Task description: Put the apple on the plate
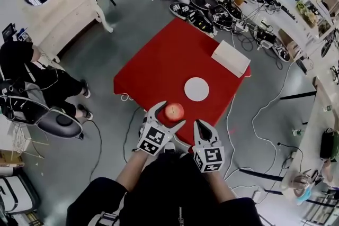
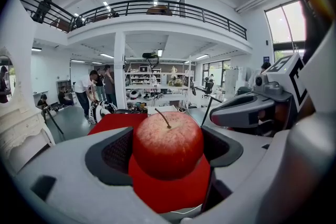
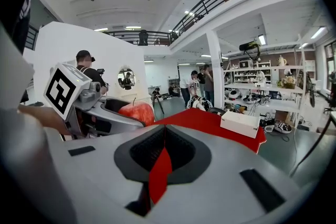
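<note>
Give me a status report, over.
Left gripper shut on apple, above table's near edge. Right gripper shut, empty. Plate ahead, nothing on it; box sits beyond, off the path.

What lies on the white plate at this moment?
Nothing: the head view shows the plate bare on the red table, with no part covered. The apple is apart from it, gripped by the left gripper.
</note>
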### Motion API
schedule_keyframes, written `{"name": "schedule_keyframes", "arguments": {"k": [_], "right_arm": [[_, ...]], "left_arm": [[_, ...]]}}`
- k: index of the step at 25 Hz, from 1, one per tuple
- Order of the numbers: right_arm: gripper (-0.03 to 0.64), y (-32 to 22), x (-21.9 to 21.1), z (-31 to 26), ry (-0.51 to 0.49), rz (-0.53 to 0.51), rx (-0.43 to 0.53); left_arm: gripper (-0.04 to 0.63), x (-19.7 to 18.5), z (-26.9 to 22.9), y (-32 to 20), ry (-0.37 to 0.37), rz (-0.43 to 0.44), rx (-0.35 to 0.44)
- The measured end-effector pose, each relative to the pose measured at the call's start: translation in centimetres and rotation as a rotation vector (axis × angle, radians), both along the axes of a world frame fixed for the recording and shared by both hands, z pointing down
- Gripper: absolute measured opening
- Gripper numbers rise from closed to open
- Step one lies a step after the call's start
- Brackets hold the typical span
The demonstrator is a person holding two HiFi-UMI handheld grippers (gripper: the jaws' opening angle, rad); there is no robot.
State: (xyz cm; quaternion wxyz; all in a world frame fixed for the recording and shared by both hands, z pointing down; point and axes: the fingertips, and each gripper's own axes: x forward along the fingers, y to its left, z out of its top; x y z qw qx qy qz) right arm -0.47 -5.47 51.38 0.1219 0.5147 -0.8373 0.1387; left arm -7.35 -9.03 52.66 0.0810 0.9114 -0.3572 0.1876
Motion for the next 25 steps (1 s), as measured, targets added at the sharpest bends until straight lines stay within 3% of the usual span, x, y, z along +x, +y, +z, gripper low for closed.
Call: {"name": "schedule_keyframes", "arguments": {"k": [8, 13, 25], "right_arm": [[0.011, -3.5, 1.7, 0.6, -0.020, -0.006, -0.007], [0.011, -6.6, 2.4, 0.9, -0.028, -0.053, -0.007], [0.011, -12.4, 6.5, 1.2, -0.055, -0.148, -0.014]], "left_arm": [[0.394, 2.2, 1.3, -2.5, -0.011, 0.006, -0.027], [0.394, 3.6, 1.3, -5.6, 0.008, -0.036, -0.005], [0.394, 7.6, 2.0, -11.1, -0.042, -0.114, -0.017]]}}
